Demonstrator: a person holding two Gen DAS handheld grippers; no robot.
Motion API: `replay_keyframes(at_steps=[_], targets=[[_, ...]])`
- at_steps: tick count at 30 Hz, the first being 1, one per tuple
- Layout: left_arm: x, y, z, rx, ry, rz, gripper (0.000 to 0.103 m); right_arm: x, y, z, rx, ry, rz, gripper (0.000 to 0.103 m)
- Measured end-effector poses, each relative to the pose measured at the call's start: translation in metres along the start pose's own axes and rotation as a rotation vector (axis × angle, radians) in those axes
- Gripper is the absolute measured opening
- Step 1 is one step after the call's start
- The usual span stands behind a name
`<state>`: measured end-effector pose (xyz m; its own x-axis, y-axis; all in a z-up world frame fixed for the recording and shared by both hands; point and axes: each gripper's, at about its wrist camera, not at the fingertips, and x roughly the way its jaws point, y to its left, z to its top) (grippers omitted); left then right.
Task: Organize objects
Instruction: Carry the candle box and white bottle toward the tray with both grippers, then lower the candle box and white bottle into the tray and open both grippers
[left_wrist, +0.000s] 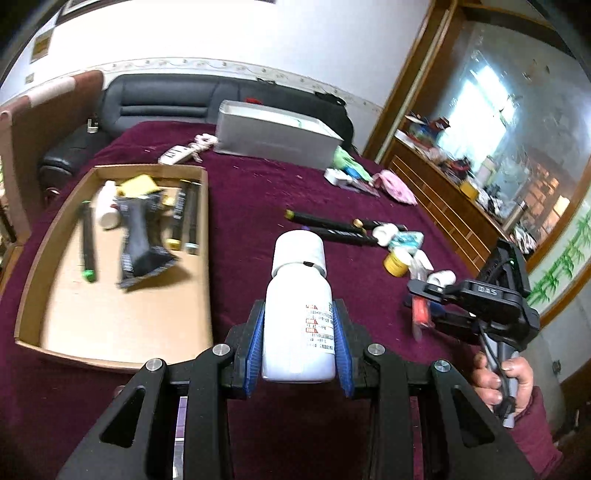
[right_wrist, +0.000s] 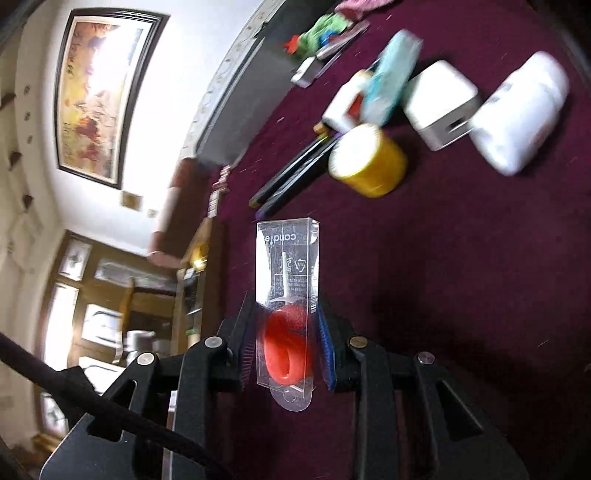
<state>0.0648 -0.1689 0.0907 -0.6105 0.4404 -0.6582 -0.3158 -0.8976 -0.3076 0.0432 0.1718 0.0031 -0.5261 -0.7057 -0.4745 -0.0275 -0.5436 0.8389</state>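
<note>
Clamped between the blue-padded jaws of the left gripper (left_wrist: 299, 347), nearest the left wrist lens, a white plastic bottle with a white screw cap (left_wrist: 300, 306) is held by its lower body, cap pointing toward twelve o'clock, presumably so it can be carried to the shallow brown cardboard tray (left_wrist: 33, 280) lying at about ten o'clock on the maroon velvet tablecloth (left_wrist: 258, 192). Already gathered in that tray are a black foil pouch (left_wrist: 142, 240), a smaller white bottle (left_wrist: 106, 206) and several dark marker pens (left_wrist: 184, 214), which suggests sorting is partly done. At three o'clock the right gripper (left_wrist: 424, 295) is seen, grasped by a hand (left_wrist: 506, 376). In the right wrist view its jaws are shut on a clear plastic candle box holding a red numeral candle (right_wrist: 288, 310), gripped near its lower end. Loose items remain toward one o'clock there: a yellow round tub with a white lid (right_wrist: 369, 158), white blocks and a teal packet, all smeared by blur. Printed text on the bottle cannot be read, and the tray's left edge is cut off by the frame.
</note>
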Motion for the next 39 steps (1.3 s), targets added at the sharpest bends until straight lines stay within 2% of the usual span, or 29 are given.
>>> replay_keyframes(at_steps=[5, 11, 15, 22, 26, 31, 39], targets=[[-0.017, 0.038, 0.004, -0.051, -0.043, 0.06, 0.029, 0.024, 0.03, -0.003, -0.019, 0.066, 0.07, 0.027], [-0.024, 0.094, 0.01, -0.104, -0.067, 0.178, 0.029, 0.064, 0.076, -0.006, -0.062, 0.148, 0.125, 0.027], [-0.015, 0.131, 0.017, -0.127, -0.041, 0.255, 0.029, 0.1, 0.102, -0.011, -0.076, 0.219, 0.149, 0.028], [0.013, 0.167, 0.029, -0.124, 0.005, 0.315, 0.029, 0.158, 0.138, -0.029, -0.118, 0.328, 0.164, 0.028], [0.02, 0.182, 0.03, -0.131, 0.023, 0.335, 0.029, 0.193, 0.158, -0.039, -0.135, 0.395, 0.16, 0.028], [0.023, 0.2, 0.03, -0.162, 0.028, 0.315, 0.029, 0.233, 0.177, -0.049, -0.184, 0.449, 0.111, 0.028], [0.035, 0.212, 0.034, -0.179, 0.041, 0.273, 0.029, 0.282, 0.198, -0.053, -0.267, 0.466, 0.0, 0.028]])
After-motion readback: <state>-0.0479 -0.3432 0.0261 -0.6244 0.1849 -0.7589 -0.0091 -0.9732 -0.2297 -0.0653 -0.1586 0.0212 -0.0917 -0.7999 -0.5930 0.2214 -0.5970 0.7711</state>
